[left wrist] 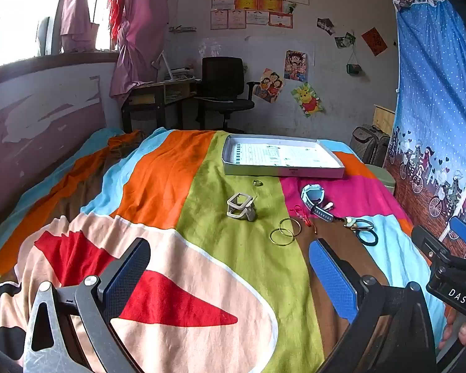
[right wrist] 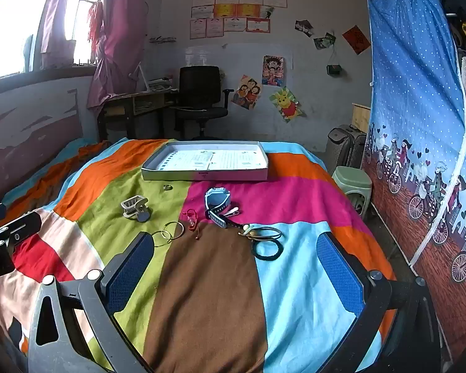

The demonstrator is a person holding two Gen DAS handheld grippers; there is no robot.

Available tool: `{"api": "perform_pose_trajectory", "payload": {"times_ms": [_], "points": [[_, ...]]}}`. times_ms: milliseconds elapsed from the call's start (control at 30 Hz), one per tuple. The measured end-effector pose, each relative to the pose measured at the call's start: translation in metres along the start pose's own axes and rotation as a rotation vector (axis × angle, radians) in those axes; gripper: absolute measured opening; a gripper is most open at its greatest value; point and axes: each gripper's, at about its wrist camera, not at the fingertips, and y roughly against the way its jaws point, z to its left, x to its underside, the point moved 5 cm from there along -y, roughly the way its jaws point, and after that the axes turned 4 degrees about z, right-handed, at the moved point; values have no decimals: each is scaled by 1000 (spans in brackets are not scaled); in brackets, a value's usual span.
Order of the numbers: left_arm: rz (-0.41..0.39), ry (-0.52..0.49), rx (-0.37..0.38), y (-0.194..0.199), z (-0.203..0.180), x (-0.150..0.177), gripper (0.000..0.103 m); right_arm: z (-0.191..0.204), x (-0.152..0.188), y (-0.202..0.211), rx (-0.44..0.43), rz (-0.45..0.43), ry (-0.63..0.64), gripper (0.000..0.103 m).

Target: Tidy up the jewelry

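Jewelry lies on a colourful bedspread in front of a shallow white box lid (left wrist: 282, 172) (right wrist: 205, 174). There is a grey hair claw (left wrist: 241, 207) (right wrist: 135, 209), a small ring (left wrist: 258, 182) (right wrist: 167, 187), thin gold bangles (left wrist: 285, 231) (right wrist: 170, 231), a red cord bracelet (left wrist: 301, 214) (right wrist: 193, 219), a light blue watch (left wrist: 312, 199) (right wrist: 217, 202) and black hair ties (left wrist: 365, 233) (right wrist: 265, 244). My left gripper (left wrist: 230, 275) is open and empty, above the bedspread short of the items. My right gripper (right wrist: 236, 272) is open and empty, just short of the hair ties.
A desk and black office chair (left wrist: 223, 90) stand at the far wall. A blue printed curtain (right wrist: 419, 124) hangs on the right, with a green stool (right wrist: 352, 186) and a suitcase (right wrist: 344, 146) beside the bed. The right gripper's body (left wrist: 450, 267) shows at the left view's right edge.
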Motion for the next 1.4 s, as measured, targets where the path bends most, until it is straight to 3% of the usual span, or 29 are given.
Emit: {"api": "perform_pose_trajectory", "payload": {"times_ms": [1400], "points": [[1,-5,0,-2,0,1,103,-1,0,0,0,-5,-2,102]]}}
